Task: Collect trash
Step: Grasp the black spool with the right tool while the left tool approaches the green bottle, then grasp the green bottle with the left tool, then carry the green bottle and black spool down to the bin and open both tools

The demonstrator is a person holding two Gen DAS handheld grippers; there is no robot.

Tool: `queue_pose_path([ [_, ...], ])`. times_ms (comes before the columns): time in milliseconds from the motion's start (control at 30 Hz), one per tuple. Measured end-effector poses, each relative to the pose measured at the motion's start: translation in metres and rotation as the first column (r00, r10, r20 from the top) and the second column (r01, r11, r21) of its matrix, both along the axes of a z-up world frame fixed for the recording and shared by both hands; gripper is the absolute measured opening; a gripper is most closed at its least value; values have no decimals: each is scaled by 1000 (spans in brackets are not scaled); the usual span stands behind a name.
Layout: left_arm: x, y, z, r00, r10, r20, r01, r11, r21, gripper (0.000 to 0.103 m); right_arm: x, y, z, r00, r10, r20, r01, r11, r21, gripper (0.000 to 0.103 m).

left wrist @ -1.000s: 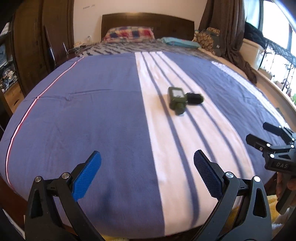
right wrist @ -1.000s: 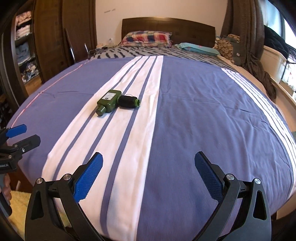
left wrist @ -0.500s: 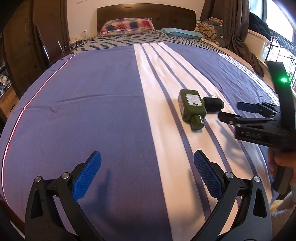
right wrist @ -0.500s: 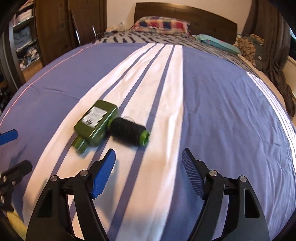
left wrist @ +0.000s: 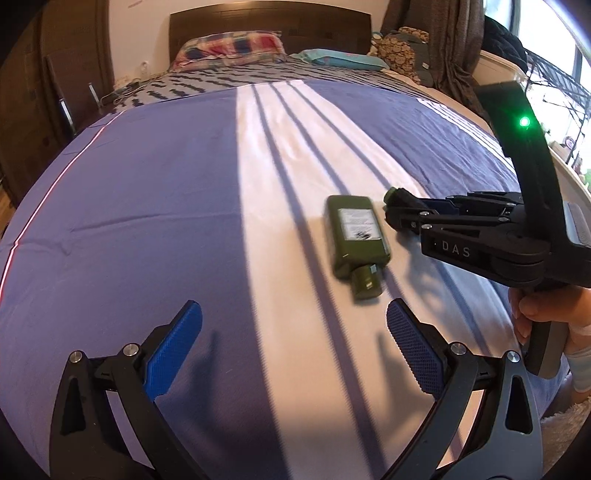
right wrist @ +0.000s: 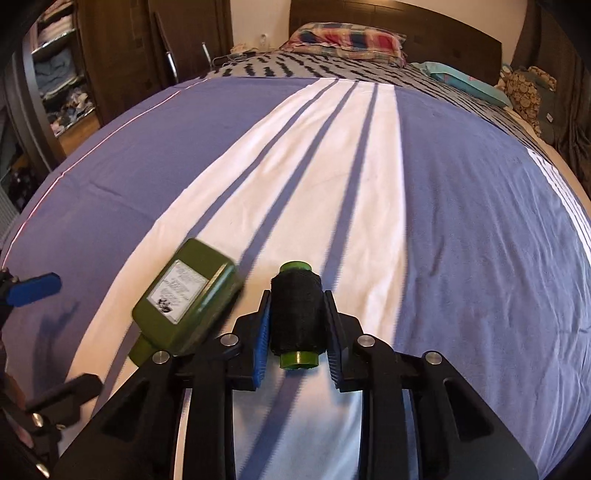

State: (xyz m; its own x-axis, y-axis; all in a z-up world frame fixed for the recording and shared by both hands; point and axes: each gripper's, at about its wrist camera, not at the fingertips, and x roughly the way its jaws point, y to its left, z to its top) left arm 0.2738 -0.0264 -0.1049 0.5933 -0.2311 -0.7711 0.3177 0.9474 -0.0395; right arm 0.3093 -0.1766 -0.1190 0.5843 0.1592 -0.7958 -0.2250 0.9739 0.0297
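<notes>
A dark green bottle (left wrist: pixel 355 237) with a white label lies on the white stripe of the bedspread; it also shows in the right wrist view (right wrist: pixel 185 303). A black thread spool (right wrist: pixel 297 319) with green ends lies beside it. My right gripper (right wrist: pixel 295 325) is shut on the spool, pads on both of its sides; in the left wrist view the right gripper (left wrist: pixel 400 208) reaches in from the right. My left gripper (left wrist: pixel 291 347) is open and empty, just short of the bottle's cap.
The blue and white striped bedspread (left wrist: pixel 147 221) covers the bed. Pillows (left wrist: pixel 229 46) and a dark headboard (left wrist: pixel 269 22) are at the far end. A wardrobe (right wrist: pixel 122 48) stands at left, curtains and a window (left wrist: pixel 546 48) at right.
Both grippers moved forward over the bed toward the bottle and spool. My right gripper closed its jaws around the spool. The bottle shifted slightly.
</notes>
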Motion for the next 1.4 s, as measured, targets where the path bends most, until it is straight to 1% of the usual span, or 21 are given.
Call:
queue_pose_path([
  [133,10,-18,-2,1000,-30,7,30,1000,2,95,-2,-21,7,999,-47,24,46,998,30,27],
  [200,18,-26,-3,999,-35,11,35,999,-5,94,-5,-28,12,997,-61,41,60,998,25,27],
  [300,30,-36,-6,999,-40,5,40,999,-11,87,-11,-36,17,996,-70,62,69,997,14,27],
  [367,38,-42,-10,999,-42,-8,42,999,-16,78,-16,-42,20,993,-88,78,88,996,6,27],
  [400,41,-44,-13,999,-41,-15,41,999,-15,75,-17,-44,20,992,-92,81,91,996,8,27],
  [467,46,-48,-17,999,-43,-25,42,999,-20,61,-14,-50,22,992,-98,83,97,995,13,27],
  [500,48,-50,-19,999,-43,-33,42,999,-21,58,-17,-53,22,991,-102,85,101,995,12,27],
  [567,48,-53,-19,999,-43,-27,43,999,-12,42,-19,-56,22,991,-108,85,107,994,13,27],
  [700,41,-56,-18,998,-48,-27,48,999,1,42,-31,-63,21,989,-122,78,121,992,27,27],
  [767,33,-55,-18,999,-44,-25,44,999,15,42,-42,-64,22,989,-128,76,125,991,42,27],
  [867,13,-51,-16,999,-48,-21,49,999,17,42,-61,-64,24,988,-130,78,126,991,47,27],
  [933,-7,-48,-14,998,-60,-13,60,998,25,42,-75,-62,25,988,-132,75,128,990,50,27],
  [1100,-50,-39,-5,998,-70,1,70,998,-6,42,-113,-57,32,988,-134,80,129,989,68,27],
  [1267,-93,-32,15,996,-82,38,83,996,-32,42,-152,-46,44,987,-126,101,119,991,68,27],
  [1400,-132,-27,34,992,-91,89,95,994,-43,42,-179,-38,55,984,-122,130,113,991,73,27],
])
